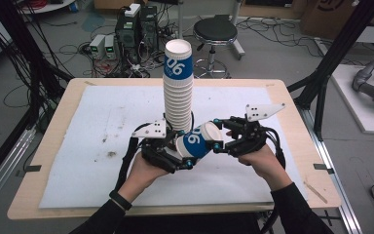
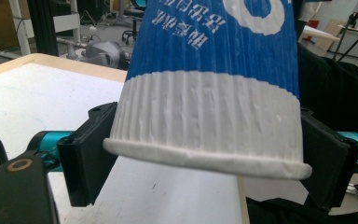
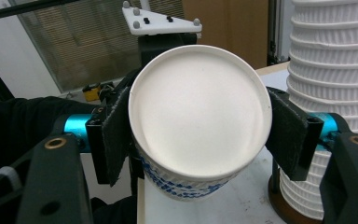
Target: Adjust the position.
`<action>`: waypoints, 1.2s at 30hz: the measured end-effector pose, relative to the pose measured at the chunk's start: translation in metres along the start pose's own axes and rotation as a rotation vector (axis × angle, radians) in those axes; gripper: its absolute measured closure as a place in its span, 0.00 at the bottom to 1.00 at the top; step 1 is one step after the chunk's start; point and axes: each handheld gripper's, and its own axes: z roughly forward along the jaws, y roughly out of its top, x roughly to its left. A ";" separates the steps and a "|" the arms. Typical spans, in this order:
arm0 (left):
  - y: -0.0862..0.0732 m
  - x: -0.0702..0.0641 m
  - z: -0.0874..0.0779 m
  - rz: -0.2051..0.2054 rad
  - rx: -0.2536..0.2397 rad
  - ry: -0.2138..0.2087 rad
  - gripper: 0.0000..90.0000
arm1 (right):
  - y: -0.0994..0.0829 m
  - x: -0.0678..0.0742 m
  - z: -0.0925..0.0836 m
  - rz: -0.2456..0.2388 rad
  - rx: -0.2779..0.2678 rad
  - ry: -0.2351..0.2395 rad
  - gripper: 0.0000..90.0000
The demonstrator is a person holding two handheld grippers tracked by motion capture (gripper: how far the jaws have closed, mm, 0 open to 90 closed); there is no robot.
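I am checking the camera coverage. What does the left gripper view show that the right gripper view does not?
The left gripper view alone shows the loose cup's ribbed outer wall, with the blue band, white lettering and rim, seen from the side, plus the wooden table edge. The right gripper view alone shows the cup's flat white base facing the camera, and the tall stack of cups standing beside it. Both show the same cup held between black tongs, and the white mat under it.

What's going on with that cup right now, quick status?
Left gripper and right gripper both shut on single cup, held tilted above the table. Tall cup stack stands just behind. Nothing in the way.
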 end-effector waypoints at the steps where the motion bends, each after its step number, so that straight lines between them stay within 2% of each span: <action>1: 0.000 0.000 -0.001 0.000 0.002 0.001 0.19 | 0.000 0.000 0.000 0.004 0.006 -0.001 0.34; 7: 0.002 0.001 -0.002 0.017 0.039 0.010 0.21 | 0.000 0.001 0.000 -0.020 0.039 -0.018 0.33; 10: 0.004 0.000 -0.002 0.031 0.068 0.017 0.21 | 0.000 0.001 -0.001 -0.042 0.073 -0.041 0.26; 11: 0.005 -0.001 -0.003 0.053 0.088 0.028 0.21 | 0.001 0.002 -0.002 -0.037 0.080 -0.047 0.23; 12: 0.005 -0.001 -0.003 0.053 0.088 0.028 0.21 | 0.002 0.002 -0.003 -0.046 0.086 -0.054 0.23; 13: 0.006 0.000 -0.003 0.054 0.119 0.027 0.22 | 0.004 0.002 -0.005 -0.058 0.099 -0.067 0.23; 16: 0.008 0.000 -0.003 0.066 0.166 0.040 0.22 | 0.008 0.006 -0.008 -0.095 0.126 -0.081 0.23; 18: 0.009 0.000 -0.003 0.076 0.198 0.049 0.22 | 0.010 0.009 -0.007 -0.134 0.156 -0.114 0.23; 20: 0.009 -0.001 -0.001 0.088 0.237 0.060 0.22 | 0.011 0.011 -0.005 -0.142 0.203 -0.136 0.23; 22: 0.009 -0.001 0.000 0.098 0.265 0.071 0.22 | 0.009 0.012 -0.001 -0.147 0.231 -0.142 0.23; 24: 0.009 -0.002 0.001 0.101 0.273 0.072 0.22 | 0.007 0.011 0.003 -0.156 0.278 -0.142 0.24; 25: 0.009 -0.002 0.001 0.101 0.273 0.072 0.22 | 0.007 0.011 0.003 -0.156 0.278 -0.142 0.24; 26: 0.010 -0.002 0.001 0.109 0.283 0.076 0.22 | 0.005 0.009 0.006 -0.152 0.306 -0.141 0.28; 29: 0.011 -0.003 0.000 0.121 0.280 0.085 0.20 | 0.002 0.006 0.007 -0.134 0.310 -0.106 0.32; 31: 0.011 -0.003 -0.001 0.114 0.257 0.081 0.18 | 0.002 0.004 0.005 -0.119 0.298 -0.093 0.32; 33: 0.011 -0.003 -0.002 0.095 0.203 0.076 0.17 | 0.001 0.001 0.003 -0.108 0.277 -0.073 0.33; 36: 0.010 -0.002 -0.005 0.077 0.148 0.068 0.13 | 0.000 -0.003 -0.002 -0.090 0.218 -0.048 0.34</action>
